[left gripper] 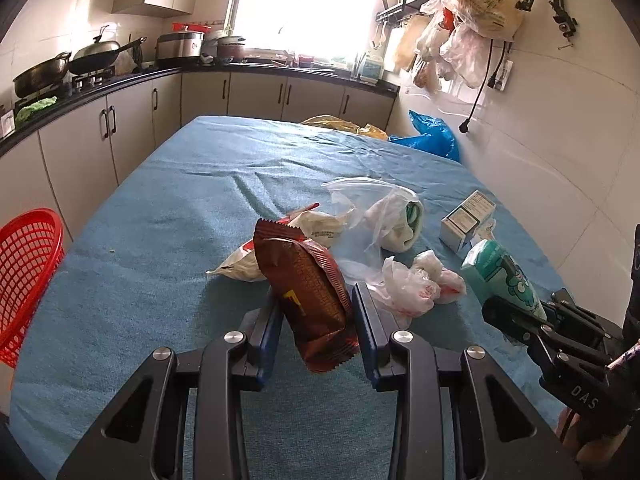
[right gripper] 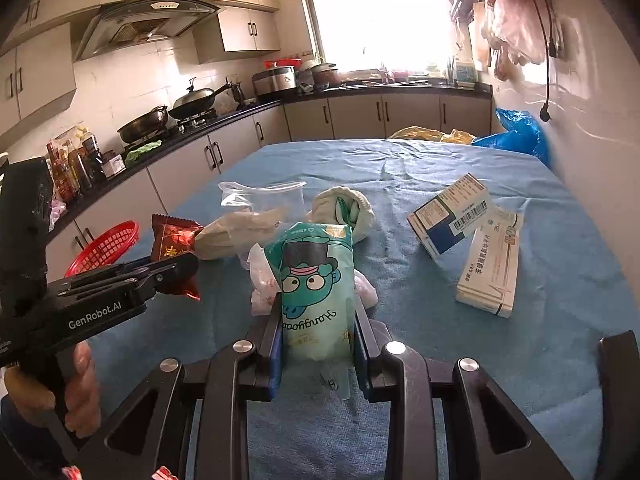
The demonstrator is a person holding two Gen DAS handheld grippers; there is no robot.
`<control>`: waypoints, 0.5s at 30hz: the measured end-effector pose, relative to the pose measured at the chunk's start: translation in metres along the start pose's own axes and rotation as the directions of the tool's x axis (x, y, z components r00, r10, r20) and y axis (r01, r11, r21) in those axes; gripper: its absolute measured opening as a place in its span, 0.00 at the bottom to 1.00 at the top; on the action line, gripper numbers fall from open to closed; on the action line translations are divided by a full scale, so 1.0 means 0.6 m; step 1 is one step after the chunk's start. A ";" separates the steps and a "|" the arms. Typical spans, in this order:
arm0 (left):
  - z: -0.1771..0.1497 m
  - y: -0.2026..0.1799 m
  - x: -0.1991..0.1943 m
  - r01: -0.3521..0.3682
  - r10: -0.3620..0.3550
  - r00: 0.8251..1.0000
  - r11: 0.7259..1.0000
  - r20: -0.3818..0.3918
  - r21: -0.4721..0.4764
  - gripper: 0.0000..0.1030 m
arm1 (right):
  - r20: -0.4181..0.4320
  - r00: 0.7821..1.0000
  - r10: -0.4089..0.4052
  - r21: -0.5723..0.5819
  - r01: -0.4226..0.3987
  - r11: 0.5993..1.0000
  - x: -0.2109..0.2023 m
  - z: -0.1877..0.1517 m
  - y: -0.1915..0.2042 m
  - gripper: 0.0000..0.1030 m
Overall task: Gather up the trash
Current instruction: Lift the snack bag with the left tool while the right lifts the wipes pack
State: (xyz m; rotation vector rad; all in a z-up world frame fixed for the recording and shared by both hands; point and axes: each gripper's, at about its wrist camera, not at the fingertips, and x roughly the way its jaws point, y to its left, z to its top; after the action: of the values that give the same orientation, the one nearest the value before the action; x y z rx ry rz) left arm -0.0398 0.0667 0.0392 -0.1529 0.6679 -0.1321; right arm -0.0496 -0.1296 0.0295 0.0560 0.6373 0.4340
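Trash is in both of my grippers. My left gripper (left gripper: 316, 316) has its two fingers pressed on a brown-red snack wrapper (left gripper: 310, 296), which stands tilted between them, above the blue tablecloth (left gripper: 160, 216). My right gripper (right gripper: 316, 338) has its fingers closed on a mint green packet (right gripper: 316, 280) with a cartoon face, held upright between the pads.

Just behind the green packet I see a crumpled white plastic bag (right gripper: 262, 280) lying on the cloth. Further back there is a beige wrapper (right gripper: 236, 232), a clear plastic bag (right gripper: 264, 194) and a rolled pale cloth-like bundle (right gripper: 344, 208). To the right lie two medicine boxes: a blue and white box (right gripper: 450, 216) leans on a long white box (right gripper: 490, 268), and they touch.

A red basket (left gripper: 24, 276) is at the left edge of the table, beside the kitchen cabinets. At the far end of the table there are a yellow bag (left gripper: 340, 124) and a blue bag (left gripper: 432, 136), near the wall.
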 end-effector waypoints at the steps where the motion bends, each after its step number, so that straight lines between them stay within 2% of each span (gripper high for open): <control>1: 0.000 -0.001 0.000 -0.001 0.001 1.000 1.000 0.000 -0.002 0.32 | 0.000 1.000 0.000 0.000 0.000 1.000 0.000 0.000 0.000 0.30; 15: -0.002 -0.004 -0.002 -0.002 0.002 1.000 1.000 0.006 0.002 0.32 | 0.007 1.000 -0.005 0.003 0.005 1.000 -0.007 0.000 -0.001 0.30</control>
State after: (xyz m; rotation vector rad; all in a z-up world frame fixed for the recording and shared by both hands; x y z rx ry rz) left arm -0.0415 0.0646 0.0392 -0.1503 0.6622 -0.1306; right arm -0.0521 -0.1317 0.0318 0.0588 0.6306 0.4280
